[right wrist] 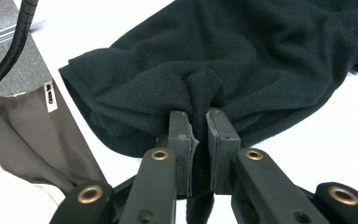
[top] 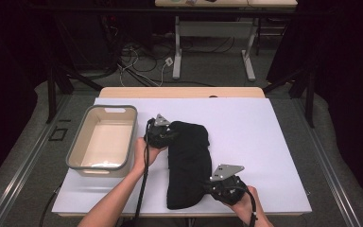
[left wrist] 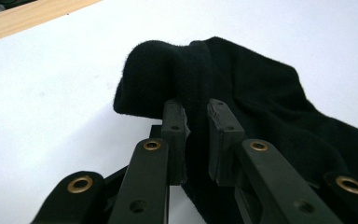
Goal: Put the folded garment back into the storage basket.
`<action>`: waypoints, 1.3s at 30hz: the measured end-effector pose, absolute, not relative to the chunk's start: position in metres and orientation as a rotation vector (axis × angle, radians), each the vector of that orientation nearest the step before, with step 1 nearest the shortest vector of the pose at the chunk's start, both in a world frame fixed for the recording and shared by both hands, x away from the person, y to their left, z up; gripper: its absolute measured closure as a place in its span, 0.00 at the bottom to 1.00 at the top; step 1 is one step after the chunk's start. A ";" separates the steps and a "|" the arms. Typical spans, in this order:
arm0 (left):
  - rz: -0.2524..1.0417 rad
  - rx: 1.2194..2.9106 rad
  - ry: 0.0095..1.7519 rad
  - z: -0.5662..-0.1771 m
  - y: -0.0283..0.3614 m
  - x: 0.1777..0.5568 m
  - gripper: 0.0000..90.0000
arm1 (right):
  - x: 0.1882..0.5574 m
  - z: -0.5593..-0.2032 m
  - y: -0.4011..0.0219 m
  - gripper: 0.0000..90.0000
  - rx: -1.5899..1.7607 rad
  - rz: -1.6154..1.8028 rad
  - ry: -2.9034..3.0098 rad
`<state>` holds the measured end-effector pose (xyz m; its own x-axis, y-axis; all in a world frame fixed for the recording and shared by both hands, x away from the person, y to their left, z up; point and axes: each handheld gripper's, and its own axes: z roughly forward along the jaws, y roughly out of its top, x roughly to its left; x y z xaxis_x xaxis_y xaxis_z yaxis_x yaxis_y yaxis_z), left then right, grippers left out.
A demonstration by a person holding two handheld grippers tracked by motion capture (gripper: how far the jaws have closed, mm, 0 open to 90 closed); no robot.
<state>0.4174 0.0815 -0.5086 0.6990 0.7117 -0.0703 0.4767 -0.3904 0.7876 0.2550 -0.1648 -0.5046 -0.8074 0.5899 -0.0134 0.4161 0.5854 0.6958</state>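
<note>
Forearms enter from the bottom edge of the high view. At far left, a beige bin [top: 102, 142] is set on the white counter [top: 264, 142]. Beside it, the left gripper [top: 163, 132] is clamped on the far end of a black fleece cloth [top: 189, 161], wrist level. Soft, light and limp, the cloth is best pinched at bunched edges. The right gripper [top: 217, 187] is clamped on its near end.

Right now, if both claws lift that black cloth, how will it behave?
Probably floppy: the black cloth bunches where the left claw pinches it. Its fleecy nap at the right claw suggests little slipping. The unheld middle would likely sag.
</note>
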 end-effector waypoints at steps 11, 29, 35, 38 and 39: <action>0.382 2.060 0.900 -0.492 0.092 0.419 0.88 | 0.261 -0.494 -0.151 0.92 0.799 1.074 2.576; 0.477 2.049 0.935 -0.457 0.129 0.431 0.88 | 0.278 -0.468 -0.111 0.92 0.669 1.129 2.558; 0.491 2.045 0.965 -0.455 0.143 0.435 0.88 | 0.283 -0.462 -0.102 0.92 0.662 1.148 2.557; 0.501 2.047 0.968 -0.452 0.148 0.437 0.88 | 0.285 -0.460 -0.097 0.92 0.646 1.156 2.555; 0.502 2.043 0.969 -0.451 0.150 0.437 0.88 | 0.286 -0.459 -0.096 0.92 0.649 1.163 2.558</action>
<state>0.4372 0.1502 -0.4515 0.6275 0.7785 0.0136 0.4595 -0.3844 0.8007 0.2858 -0.0959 -0.4593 -0.8674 0.4954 -0.0470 0.2903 0.5805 0.7608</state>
